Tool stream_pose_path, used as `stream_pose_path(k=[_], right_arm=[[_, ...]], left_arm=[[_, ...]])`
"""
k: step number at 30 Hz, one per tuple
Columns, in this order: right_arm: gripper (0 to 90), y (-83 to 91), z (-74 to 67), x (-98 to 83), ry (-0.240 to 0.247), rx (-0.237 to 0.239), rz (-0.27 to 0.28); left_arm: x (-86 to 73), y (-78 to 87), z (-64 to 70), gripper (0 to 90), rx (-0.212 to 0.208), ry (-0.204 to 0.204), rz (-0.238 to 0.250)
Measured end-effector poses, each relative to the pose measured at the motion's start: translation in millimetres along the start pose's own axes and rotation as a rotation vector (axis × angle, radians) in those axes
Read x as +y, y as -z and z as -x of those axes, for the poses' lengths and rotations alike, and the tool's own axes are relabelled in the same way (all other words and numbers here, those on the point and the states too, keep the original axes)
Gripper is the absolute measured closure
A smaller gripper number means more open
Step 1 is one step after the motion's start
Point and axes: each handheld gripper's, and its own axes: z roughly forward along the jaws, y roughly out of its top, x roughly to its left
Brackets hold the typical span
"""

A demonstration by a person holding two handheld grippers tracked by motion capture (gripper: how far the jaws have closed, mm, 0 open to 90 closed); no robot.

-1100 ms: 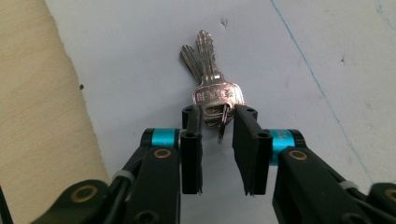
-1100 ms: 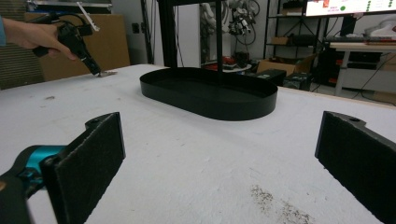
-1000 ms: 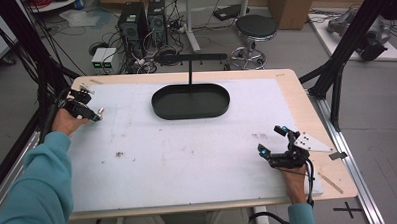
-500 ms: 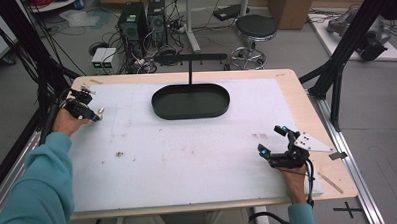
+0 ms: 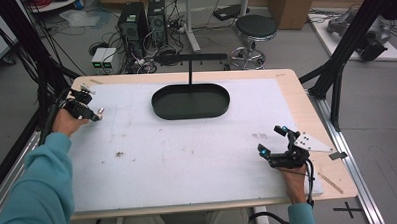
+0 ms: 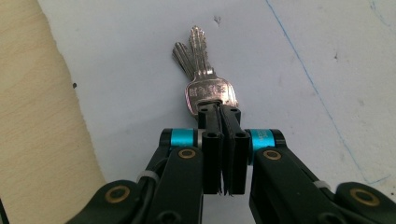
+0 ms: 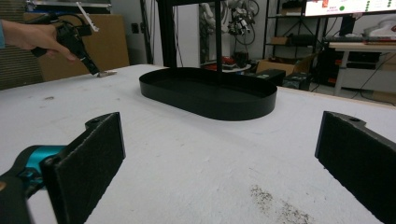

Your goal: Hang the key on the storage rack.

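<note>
A white mat [image 5: 188, 157] covers the wooden table, with a black oval tray [image 5: 190, 101] at its far middle. At the mat's left edge, the left gripper [image 6: 220, 114] has just closed and pinches the heads of two silver keys [image 6: 201, 70]. The right gripper [image 5: 272, 142] rests near the right edge, jaws spread wide.

Even, bright light; soft focus

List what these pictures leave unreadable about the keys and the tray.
- Keys: the bows' lower part is covered by the left gripper in its own view; too small to count in the high view.
- Stamped lettering on the key head: blurred.
- Black tray: its near wall hides part of the floor in the right gripper view.
</note>
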Motion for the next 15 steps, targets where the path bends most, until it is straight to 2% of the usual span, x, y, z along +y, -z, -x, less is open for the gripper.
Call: stream_pose_path(k=[5, 9, 12, 15], right_arm=[[0.7, 0.0, 0.1, 0.0, 0.001, 0.001, -0.001], [0.7, 0.0, 0.1, 0.0, 0.000, 0.001, -0.001], [0.7, 0.1, 0.1, 0.0, 0.000, 0.002, -0.001], [0.7, 0.2, -0.1, 0.1, 0.002, 0.000, -0.003]], left_arm=[[-0.3, 0.7, 2.6, 88.1, 0.024, -0.015, -0.010], [-1.0, 2.0, 3.4, 88.3, 0.018, -0.014, -0.015], [-1.1, 6.2, 4.7, 88.3, 0.012, -0.025, 0.006], [-1.0, 12.9, 7.0, 88.3, -0.022, -0.027, 0.047]])
